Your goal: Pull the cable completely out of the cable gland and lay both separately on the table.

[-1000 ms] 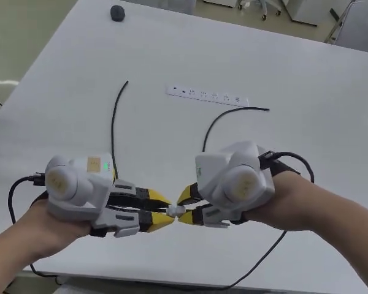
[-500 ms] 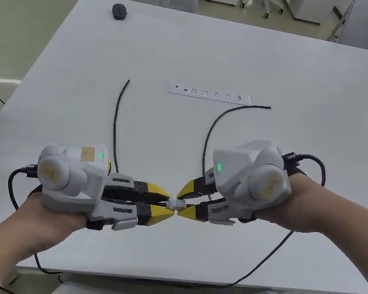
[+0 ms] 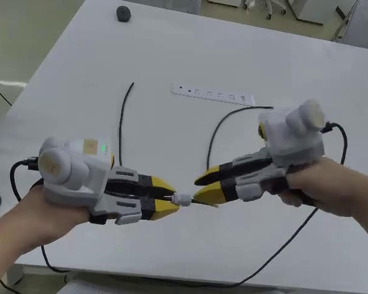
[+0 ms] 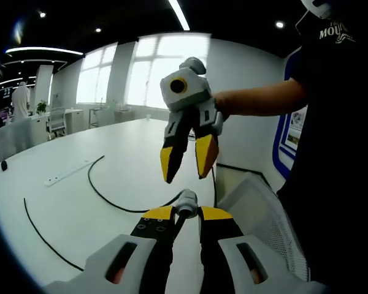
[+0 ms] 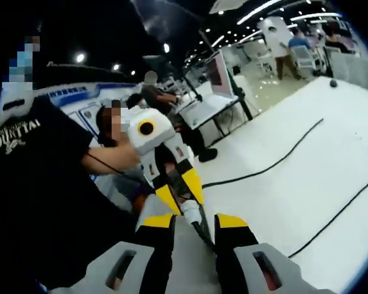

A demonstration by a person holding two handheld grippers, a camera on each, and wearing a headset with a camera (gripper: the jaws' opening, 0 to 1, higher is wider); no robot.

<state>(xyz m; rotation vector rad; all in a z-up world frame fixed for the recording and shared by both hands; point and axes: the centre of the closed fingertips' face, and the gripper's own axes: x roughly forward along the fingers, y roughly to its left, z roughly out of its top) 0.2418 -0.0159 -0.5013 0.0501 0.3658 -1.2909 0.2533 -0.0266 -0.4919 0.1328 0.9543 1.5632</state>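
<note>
Left gripper [image 3: 175, 199] pinching cable gland [image 3: 182, 199], right gripper [image 3: 196, 188] spread, cable [image 5: 202, 234] mostly hidden between its jaws

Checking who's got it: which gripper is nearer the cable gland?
Left. The left gripper is shut on the cable gland; the right gripper is open, its tips close beside the gland, not gripping it.

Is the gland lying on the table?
No, the left tongs pinch the gland in the air, off the table.
</note>
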